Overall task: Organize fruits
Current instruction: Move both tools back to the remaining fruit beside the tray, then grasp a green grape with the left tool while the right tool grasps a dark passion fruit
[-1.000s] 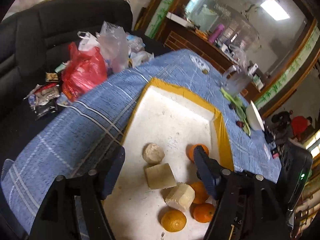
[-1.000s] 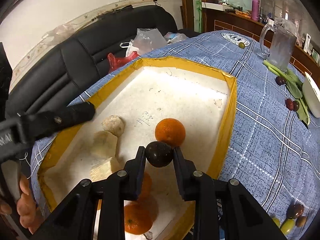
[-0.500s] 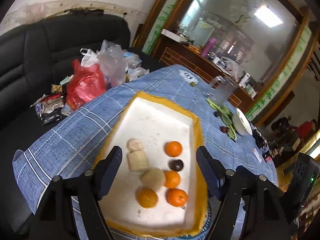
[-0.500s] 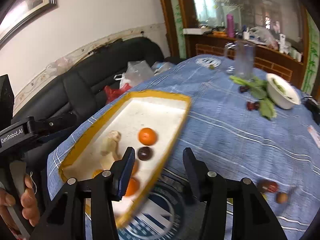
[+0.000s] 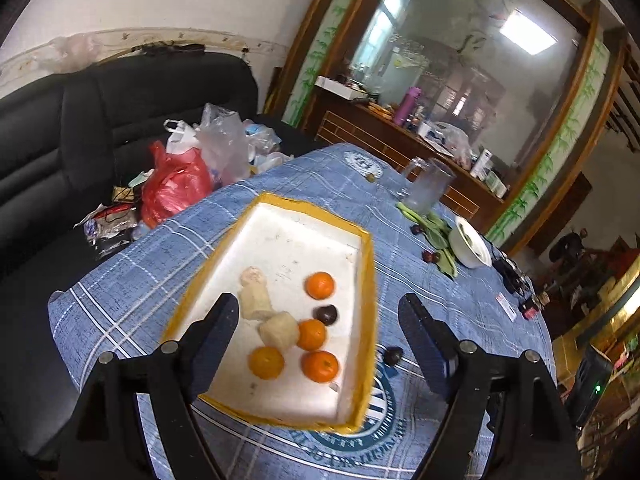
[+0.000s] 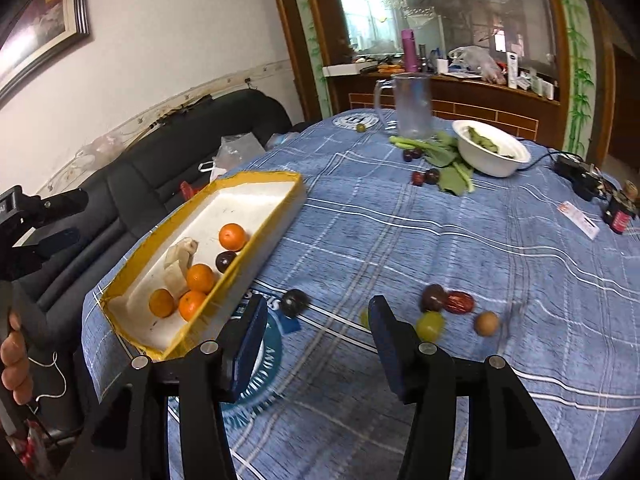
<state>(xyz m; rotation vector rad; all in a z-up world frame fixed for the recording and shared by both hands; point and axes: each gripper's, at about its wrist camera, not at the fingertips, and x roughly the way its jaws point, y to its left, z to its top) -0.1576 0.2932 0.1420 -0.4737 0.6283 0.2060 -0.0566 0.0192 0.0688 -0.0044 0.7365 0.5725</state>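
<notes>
A white foam tray [image 5: 372,280] with a yellow taped rim holds several oranges [image 5: 319,285], pale chunks [image 5: 256,300] and a dark plum [image 5: 325,314]. My left gripper [image 5: 318,308] hovers above the tray's near half, its jaws opening with nothing between them. In the right wrist view the tray [image 6: 260,178] lies to the left, with the plum [image 6: 225,261] inside it. My right gripper [image 6: 318,308] stands open and empty over the blue cloth. Ahead of it lie a dark fruit [image 6: 294,302], another plum [image 6: 433,298], a red date [image 6: 460,303] and a green grape [image 6: 430,326].
At the far side of the table stand a white bowl [image 6: 492,156], a glass jug [image 6: 412,106] and leafy greens [image 6: 444,156] with dark fruits [image 6: 424,177]. Small devices [image 6: 580,176] sit at the right edge. A black sofa with plastic bags [image 5: 176,180] lies left.
The right gripper let go of the dark plum in the tray and drew back to the right over the cloth. The left gripper pulled back and up, and its jaws widened.
</notes>
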